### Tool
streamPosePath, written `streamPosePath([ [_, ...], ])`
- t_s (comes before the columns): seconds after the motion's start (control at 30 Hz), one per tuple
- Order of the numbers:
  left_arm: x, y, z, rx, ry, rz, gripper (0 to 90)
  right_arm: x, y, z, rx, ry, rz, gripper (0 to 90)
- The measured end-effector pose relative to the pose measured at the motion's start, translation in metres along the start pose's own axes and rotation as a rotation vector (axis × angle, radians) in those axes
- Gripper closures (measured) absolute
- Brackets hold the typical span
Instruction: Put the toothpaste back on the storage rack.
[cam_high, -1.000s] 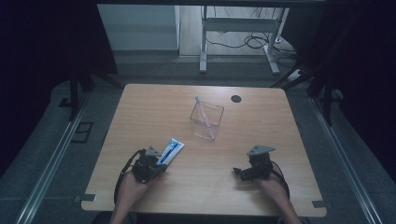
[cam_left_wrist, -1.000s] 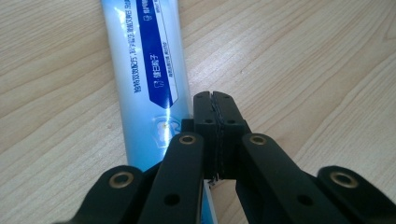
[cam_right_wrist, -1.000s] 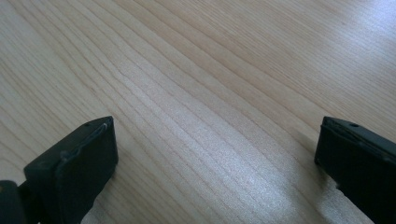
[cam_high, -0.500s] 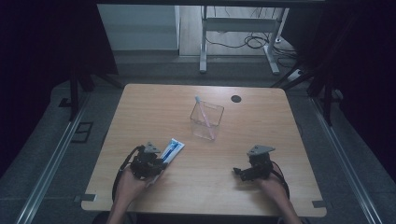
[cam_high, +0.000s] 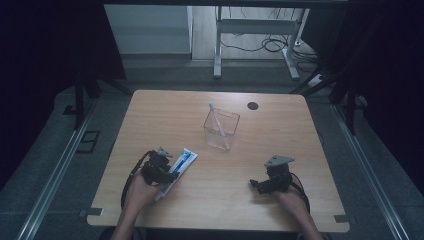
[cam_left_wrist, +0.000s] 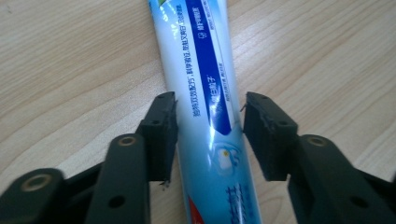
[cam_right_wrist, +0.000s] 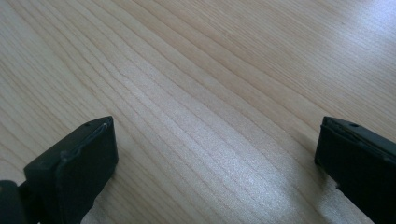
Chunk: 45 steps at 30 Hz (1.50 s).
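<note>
Presently the left gripper (cam_left_wrist: 209, 135) straddles the toothpaste tube (cam_left_wrist: 208, 93), which lies flat on the wooden table (cam_high: 280, 130) near its front left corner; its jaws have just been opening and now stand apart, with a visible gap between each pad and the tube, so nothing is clamped. The right gripper (cam_right_wrist: 215, 172) rests over bare wood at the front right; its jaws stand wide apart with nothing between them.

Judged from this layout, the work appears to concern the tube and the clear cup (cam_high: 221, 128) at the table's centre; a pink toothbrush (cam_high: 218, 122) already stands slanted inside the cup; the tube lies outside it, well apart, so a fresh grip, a lift and a placement would remain if the tube belongs there.

Materials: the tube is soft, glossy plastic, white and blue with printed text, flattened and rounded along its length; the cup is rigid, transparent and square-sided; the table is pale, matt, straight-grained wood; the jaw pads are black and ribbed.
</note>
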<state>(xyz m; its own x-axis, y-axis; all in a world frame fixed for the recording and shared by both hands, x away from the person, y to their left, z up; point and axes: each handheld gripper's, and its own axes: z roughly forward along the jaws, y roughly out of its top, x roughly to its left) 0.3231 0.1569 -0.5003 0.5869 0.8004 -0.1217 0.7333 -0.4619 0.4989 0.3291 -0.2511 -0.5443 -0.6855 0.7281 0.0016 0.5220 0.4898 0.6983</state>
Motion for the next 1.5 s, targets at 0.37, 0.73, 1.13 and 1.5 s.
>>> streamPosePath([
  [0.37, 0.001, 0.018, 0.016, 0.078, 0.015, -0.004, 46.6, 0.0, 0.0, 0.0, 0.0, 0.0, 0.0, 0.0],
  [0.73, -0.002, 0.027, 0.026, 0.152, 0.032, -0.011, 46.9, 0.0, 0.0, 0.0, 0.0, 0.0, 0.0, 0.0],
  [1.13, -0.007, 0.031, 0.02, 0.167, 0.039, 0.022, 69.5, 0.0, 0.0, 0.0, 0.001, 0.0, 0.002, 0.0],
  [1.5, 0.0, 0.026, 0.015, 0.105, 0.004, 0.014, 73.5, 0.0, 0.0, 0.0, 0.001, 0.0, 0.002, 0.0],
])
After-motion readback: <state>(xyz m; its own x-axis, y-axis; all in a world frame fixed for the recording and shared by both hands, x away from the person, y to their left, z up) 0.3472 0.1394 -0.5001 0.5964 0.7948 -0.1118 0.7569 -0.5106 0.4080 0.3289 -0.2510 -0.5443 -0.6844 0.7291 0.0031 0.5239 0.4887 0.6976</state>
